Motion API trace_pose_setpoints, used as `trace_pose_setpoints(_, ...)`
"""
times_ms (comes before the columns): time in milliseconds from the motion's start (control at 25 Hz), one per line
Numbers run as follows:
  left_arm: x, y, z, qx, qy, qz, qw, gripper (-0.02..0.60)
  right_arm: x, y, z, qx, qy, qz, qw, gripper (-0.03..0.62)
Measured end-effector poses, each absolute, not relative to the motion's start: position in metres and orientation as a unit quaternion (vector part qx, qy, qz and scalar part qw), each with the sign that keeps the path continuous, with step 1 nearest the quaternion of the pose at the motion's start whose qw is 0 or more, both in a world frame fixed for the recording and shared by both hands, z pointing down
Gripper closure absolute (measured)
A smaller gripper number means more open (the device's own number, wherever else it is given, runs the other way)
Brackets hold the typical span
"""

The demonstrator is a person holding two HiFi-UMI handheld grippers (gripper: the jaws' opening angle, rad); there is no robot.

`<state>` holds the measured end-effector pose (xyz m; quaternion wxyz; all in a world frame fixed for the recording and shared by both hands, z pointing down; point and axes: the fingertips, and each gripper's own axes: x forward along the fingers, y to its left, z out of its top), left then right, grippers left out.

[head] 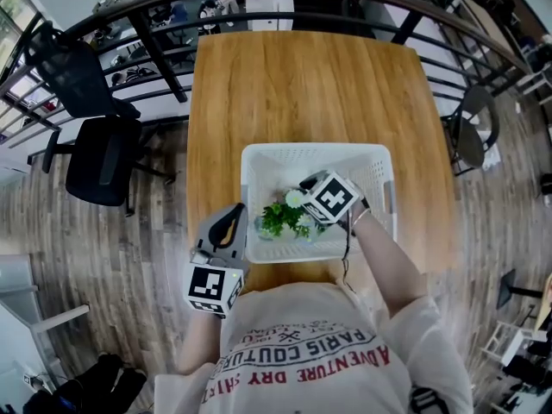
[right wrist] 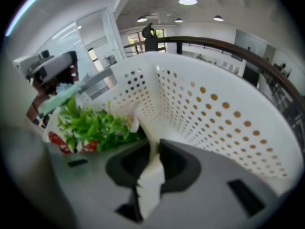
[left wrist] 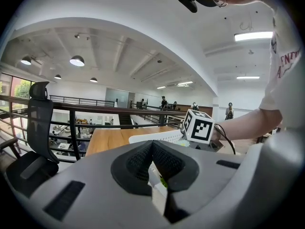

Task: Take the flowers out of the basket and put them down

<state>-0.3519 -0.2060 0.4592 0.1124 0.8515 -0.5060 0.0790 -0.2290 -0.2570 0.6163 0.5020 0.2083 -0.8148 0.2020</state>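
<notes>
**Flowers gripped inside the basket, not yet on the table**

The white perforated basket [head: 259,158] sits at the near end of the wooden table [head: 302,84], right in front of the person. The flowers [head: 283,218] are a bunch of bright green leaves with a pale bloom and a few red bits. They lie inside the basket, toward its near left part and below the rim.

The right gripper [right wrist: 151,166] reaches steeply down into the basket. Its marker cube [head: 332,198] hangs over the middle of the basket, just right of the leaves. In the right gripper view the jaws are drawn in on a white strip that passes between the dark pads and runs up toward the bunch. The picture is blurred there, but the strip looks like part of the flowers, so I read it as a grip on them. The leaves show to the left of the jaws, and the basket's dotted wall curves round behind and to the right.

The left gripper [head: 235,224] stays outside the basket at its near left corner, pointing roughly level toward the far side. Its jaws are clamped on the basket's left wall — the left gripper view shows a white edge pinched between the pads. A speck of green shows just past it, and the rim runs on to the right toward the other gripper's cube.

A black office chair [head: 99,145] stands on the floor left of the table, and a dark railing [head: 164,54] runs across beyond it.
</notes>
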Motion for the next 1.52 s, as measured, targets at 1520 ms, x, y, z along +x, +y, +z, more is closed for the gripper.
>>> trace_pose_setpoints(1520,0.005,-0.158,0.415,0.867,-0.491,0.058,0.056,0.557,0.116,-0.240,0.460,0.327,-0.864,0.074,0.376,0.507)
